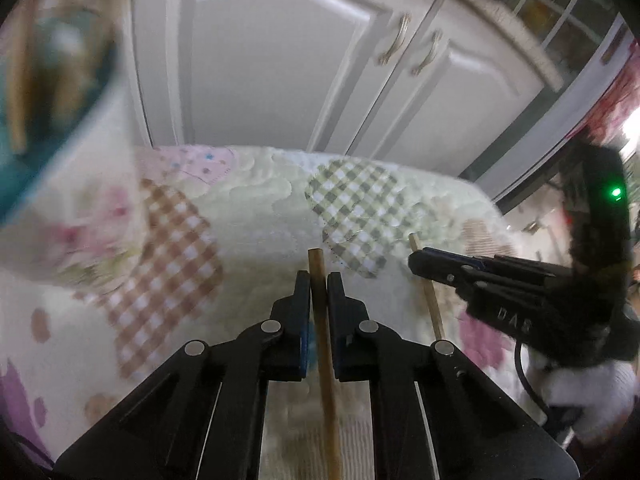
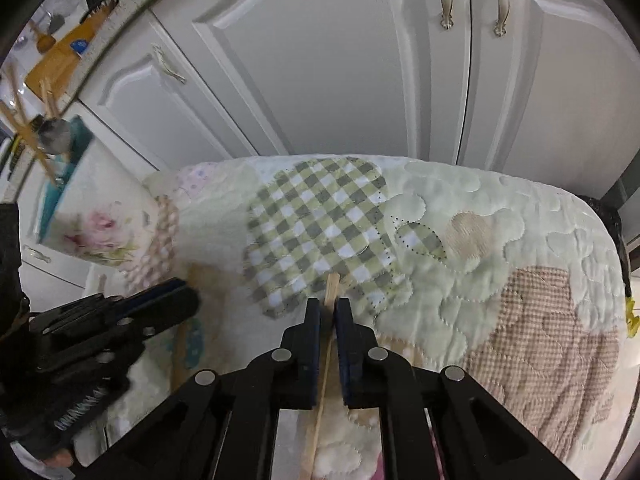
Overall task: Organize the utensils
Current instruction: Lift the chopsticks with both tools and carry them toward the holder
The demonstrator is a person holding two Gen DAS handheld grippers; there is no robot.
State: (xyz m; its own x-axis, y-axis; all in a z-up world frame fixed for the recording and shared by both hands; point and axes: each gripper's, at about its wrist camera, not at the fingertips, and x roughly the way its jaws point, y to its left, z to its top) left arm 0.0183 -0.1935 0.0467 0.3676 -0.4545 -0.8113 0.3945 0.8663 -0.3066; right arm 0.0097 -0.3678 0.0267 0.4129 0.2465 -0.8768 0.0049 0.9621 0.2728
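Observation:
In the left wrist view my left gripper is shut on a round wooden stick that runs up between its pads and pokes out past the tips. To its right my right gripper is shut on a thinner wooden stick. In the right wrist view the right gripper pinches that thin stick, whose end shows just above the tips. The left gripper sits low at the left over its wooden stick. A floral utensil holder with a teal inside stands at the left, with utensils in it.
Both grippers hover over a quilted patchwork cloth on the table. The holder looms blurred at the left of the left wrist view. White cabinet doors stand close behind the table's far edge. A counter with wooden items shows at the upper left.

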